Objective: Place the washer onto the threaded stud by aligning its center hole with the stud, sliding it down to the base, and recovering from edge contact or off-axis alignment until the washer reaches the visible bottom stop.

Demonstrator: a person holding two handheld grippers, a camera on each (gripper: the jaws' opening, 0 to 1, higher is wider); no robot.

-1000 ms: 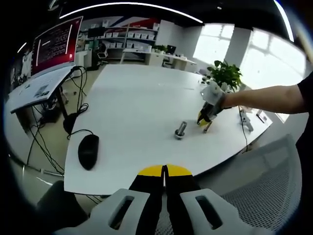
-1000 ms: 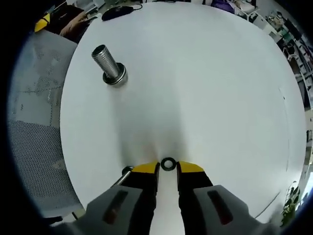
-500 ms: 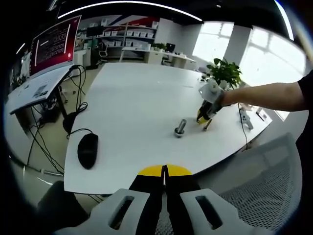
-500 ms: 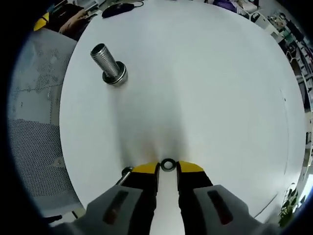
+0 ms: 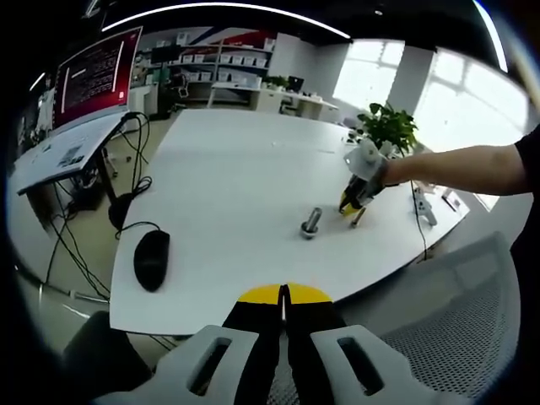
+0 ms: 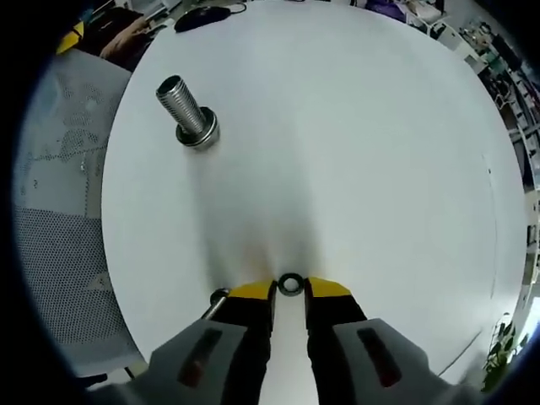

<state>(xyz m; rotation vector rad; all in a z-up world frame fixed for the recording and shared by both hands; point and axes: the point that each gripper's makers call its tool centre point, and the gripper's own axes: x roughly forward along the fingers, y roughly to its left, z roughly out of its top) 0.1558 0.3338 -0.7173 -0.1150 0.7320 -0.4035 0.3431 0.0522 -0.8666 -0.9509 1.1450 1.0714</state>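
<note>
The small dark ring-shaped washer, pinched at the right tool tips, should be lifted level and centred over the upright threaded steel stud before being lowered.

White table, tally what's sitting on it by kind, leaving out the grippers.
Threaded stud: 1
Washer: 1
Computer mouse: 1
Total: 3 on the table

White table; silver ribbed stud; black washer; black mouse.
</note>
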